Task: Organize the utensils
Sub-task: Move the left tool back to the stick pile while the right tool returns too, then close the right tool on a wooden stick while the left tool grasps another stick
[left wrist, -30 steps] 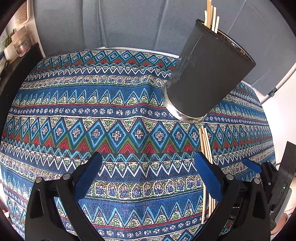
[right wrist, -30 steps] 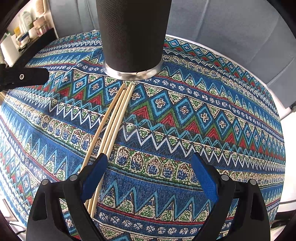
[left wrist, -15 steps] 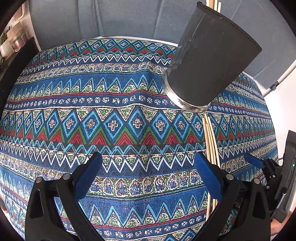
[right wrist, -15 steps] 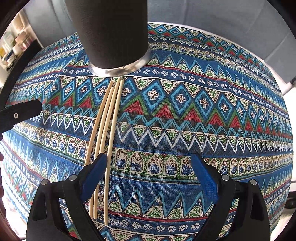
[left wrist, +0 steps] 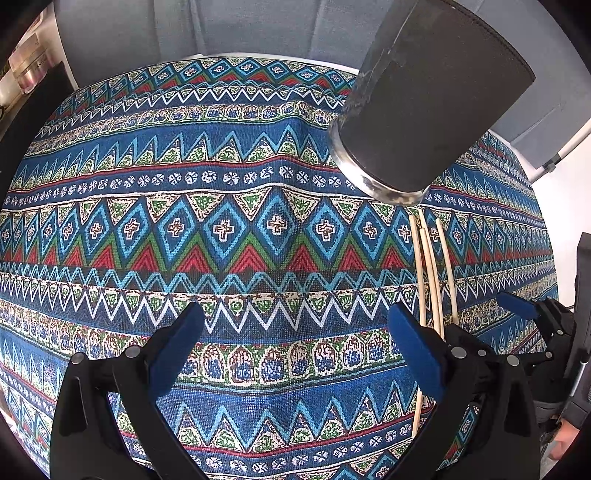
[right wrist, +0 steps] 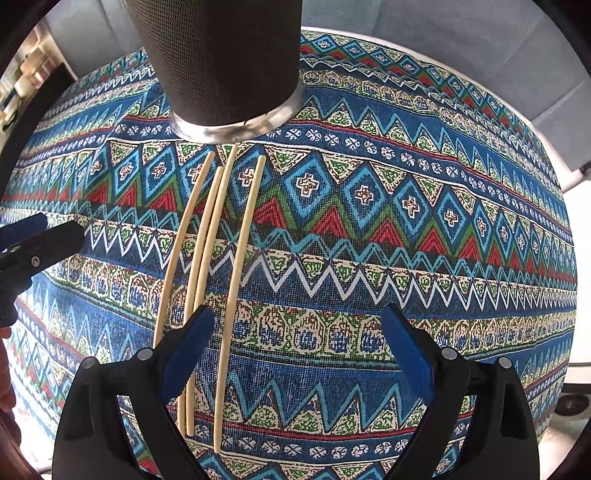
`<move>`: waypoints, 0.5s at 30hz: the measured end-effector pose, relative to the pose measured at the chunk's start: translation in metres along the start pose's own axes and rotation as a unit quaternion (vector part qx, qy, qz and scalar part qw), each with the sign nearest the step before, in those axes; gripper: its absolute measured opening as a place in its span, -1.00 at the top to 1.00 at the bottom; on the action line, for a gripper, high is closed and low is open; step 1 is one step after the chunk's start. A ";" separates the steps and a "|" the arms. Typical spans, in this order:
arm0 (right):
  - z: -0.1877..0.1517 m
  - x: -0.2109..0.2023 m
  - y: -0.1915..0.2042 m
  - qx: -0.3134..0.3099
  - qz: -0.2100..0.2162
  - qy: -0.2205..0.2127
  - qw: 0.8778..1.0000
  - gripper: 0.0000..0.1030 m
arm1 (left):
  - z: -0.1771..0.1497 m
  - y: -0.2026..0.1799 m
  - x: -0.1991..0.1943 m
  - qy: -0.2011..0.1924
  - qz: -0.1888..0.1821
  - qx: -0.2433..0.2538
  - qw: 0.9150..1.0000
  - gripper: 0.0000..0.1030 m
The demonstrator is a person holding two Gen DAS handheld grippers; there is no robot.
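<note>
Patterned tablecloth (left wrist: 229, 236), grey backdrop (left wrist: 221, 29)

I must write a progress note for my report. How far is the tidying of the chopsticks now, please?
Done: nothing can be confirmed; the top of the black holder is out of view. In hand: nothing. The left gripper and the right gripper are both open, the right one above the chopsticks. Left: four chopsticks lie loose on the patterned cloth, in front of the holder.
</note>
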State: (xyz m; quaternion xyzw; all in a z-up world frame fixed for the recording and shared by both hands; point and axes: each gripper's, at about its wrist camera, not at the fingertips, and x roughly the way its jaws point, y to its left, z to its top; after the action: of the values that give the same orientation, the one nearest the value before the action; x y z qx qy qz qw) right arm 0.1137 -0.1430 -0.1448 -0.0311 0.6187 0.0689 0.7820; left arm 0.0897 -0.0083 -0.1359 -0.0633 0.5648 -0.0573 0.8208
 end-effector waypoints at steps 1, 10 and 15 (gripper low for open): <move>0.001 0.000 -0.001 0.001 0.016 0.003 1.000 -0.58 | 0.000 -0.002 0.002 0.002 0.000 0.002 1.000 -0.89; 0.009 -0.003 -0.024 0.004 0.020 -0.003 1.000 0.88 | 0.006 -0.041 0.027 0.049 -0.003 0.031 0.998 -0.89; 0.006 0.000 -0.031 0.002 0.019 -0.010 1.000 0.91 | 0.008 -0.073 0.046 0.078 0.030 0.059 0.995 -0.87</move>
State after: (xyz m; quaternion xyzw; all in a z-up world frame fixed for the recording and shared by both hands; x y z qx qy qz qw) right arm 0.1239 -0.1732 -0.1442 -0.0168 0.6113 0.0825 0.7869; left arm 0.1122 -0.0877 -0.1626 0.0069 0.6245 -0.0713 0.7777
